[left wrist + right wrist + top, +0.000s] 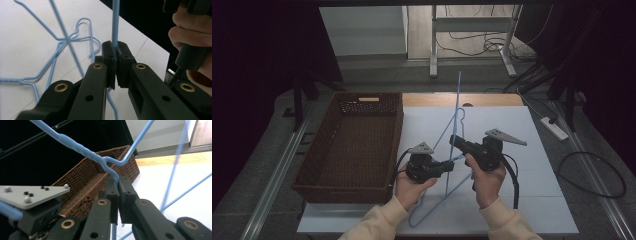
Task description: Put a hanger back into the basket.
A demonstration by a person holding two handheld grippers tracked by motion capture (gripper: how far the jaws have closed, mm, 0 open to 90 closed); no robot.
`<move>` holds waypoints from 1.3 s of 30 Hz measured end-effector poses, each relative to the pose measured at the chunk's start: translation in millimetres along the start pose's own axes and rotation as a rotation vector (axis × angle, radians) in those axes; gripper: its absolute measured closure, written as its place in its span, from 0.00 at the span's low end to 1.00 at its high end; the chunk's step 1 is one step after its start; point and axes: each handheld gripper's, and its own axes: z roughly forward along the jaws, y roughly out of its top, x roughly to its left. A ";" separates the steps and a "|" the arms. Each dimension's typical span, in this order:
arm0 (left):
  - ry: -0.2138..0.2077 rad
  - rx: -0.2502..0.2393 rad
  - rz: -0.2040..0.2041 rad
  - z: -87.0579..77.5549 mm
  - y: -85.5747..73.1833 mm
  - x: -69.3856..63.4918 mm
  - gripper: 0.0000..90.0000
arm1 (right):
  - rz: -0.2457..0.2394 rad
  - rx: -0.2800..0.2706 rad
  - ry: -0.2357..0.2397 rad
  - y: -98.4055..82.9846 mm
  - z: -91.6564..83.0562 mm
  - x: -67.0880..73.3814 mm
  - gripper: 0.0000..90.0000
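Observation:
A blue wire hanger point(458, 100) is held tilted above the white board, one long wire rising toward the far side. My left gripper point(453, 163) is shut on one of its wires, which the left gripper view shows pinched between the pads point(114, 48). My right gripper point(452, 139) sits just beyond it, shut on the hanger close to its twisted neck point(116, 181). More blue hanger wire with a hook point(83, 23) shows past the left jaws over the board. The hanger's lower end point(427, 216) reaches the board's near edge.
A brown woven basket point(312, 150) stands at the left, its corner point(100, 176) close behind the right jaws. The white board point(527, 155) lies on a wooden table point(492, 99). A power strip point(554, 128) and cables point(592, 172) lie on the floor at the right.

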 end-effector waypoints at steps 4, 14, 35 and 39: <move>0.008 0.010 0.002 -0.9 -0.3 -0.2 0.97 | -0.008 0.021 0.003 0.7 1.8 -0.6 0.96; 0.016 0.021 -0.010 -11.1 1.9 -4.0 0.97 | -0.141 0.020 -0.028 9.4 -6.7 3.7 0.73; -0.027 0.009 0.011 -58.3 33.1 -16.4 0.97 | -0.261 0.110 -0.040 1.2 -62.7 -43.2 0.38; -0.022 0.014 0.031 -67.6 39.6 -18.4 0.97 | -0.249 0.128 -0.055 -4.9 -67.2 -55.0 0.37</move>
